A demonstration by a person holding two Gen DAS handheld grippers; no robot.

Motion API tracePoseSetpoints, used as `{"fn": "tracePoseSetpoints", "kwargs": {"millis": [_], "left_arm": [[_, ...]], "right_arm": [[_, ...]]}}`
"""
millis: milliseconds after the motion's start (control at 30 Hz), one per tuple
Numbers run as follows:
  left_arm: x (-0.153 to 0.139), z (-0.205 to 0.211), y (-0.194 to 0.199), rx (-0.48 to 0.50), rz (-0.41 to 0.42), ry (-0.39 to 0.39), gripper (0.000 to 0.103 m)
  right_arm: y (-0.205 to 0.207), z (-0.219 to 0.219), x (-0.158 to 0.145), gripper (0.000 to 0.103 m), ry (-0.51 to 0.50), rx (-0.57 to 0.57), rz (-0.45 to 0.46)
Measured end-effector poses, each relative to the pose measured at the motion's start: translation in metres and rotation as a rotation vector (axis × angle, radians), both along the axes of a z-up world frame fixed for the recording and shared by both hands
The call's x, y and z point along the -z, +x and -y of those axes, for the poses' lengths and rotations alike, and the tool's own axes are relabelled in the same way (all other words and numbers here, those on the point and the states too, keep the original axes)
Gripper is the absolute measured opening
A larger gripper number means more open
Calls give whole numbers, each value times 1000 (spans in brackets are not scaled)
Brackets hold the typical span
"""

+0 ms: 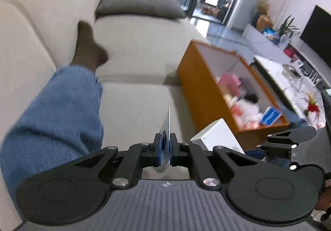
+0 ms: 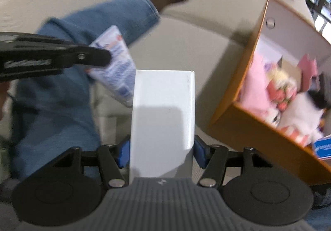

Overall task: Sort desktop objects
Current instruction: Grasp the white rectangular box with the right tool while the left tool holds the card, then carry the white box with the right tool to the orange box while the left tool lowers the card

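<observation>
My left gripper is shut on a thin flat printed packet, seen edge-on in the left wrist view and as a white and blue packet in the right wrist view. My right gripper is shut on a white box, which also shows in the left wrist view. Both are held above the sofa seat, left of an orange wooden box with white inner walls that holds several pink, white and blue items. The left gripper shows at the left of the right wrist view.
A beige sofa fills the background, with a grey cushion on it. A person's leg in blue jeans and a brown sock lies on the seat at left. A white table with clutter stands at right.
</observation>
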State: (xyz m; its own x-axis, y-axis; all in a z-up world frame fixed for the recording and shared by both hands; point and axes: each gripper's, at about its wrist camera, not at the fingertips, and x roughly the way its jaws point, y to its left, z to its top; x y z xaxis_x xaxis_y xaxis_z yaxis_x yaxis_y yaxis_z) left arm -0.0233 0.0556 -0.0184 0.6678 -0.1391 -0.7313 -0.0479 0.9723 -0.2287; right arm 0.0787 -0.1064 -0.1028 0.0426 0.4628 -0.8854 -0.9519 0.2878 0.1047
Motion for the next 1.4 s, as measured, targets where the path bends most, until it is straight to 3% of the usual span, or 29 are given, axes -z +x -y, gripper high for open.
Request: {"fn": "tracePoseSetpoints", "kwargs": {"millis": [333,533,633,900,1067,1400], "left_arm": [[-83,26,45,145,128,-52,7],[-92,63,111,162,108,-130,7],[-79,82,149,146,73,-131,7],[-25,118,222,70,-41,-19,6],[-3,131,243,53,-80,59,6],[30,151,250,37,-107,155,6]], "right_arm": [[33,50,-106,62,197,18,59],[93,71,-142,62,234,141,197],[134,72,-143,62,241,197,210],[215,65,-129,62,246,279,168],[248,41,-104,62,242,230,161],[290,3,-77,62,204,26,270]]}}
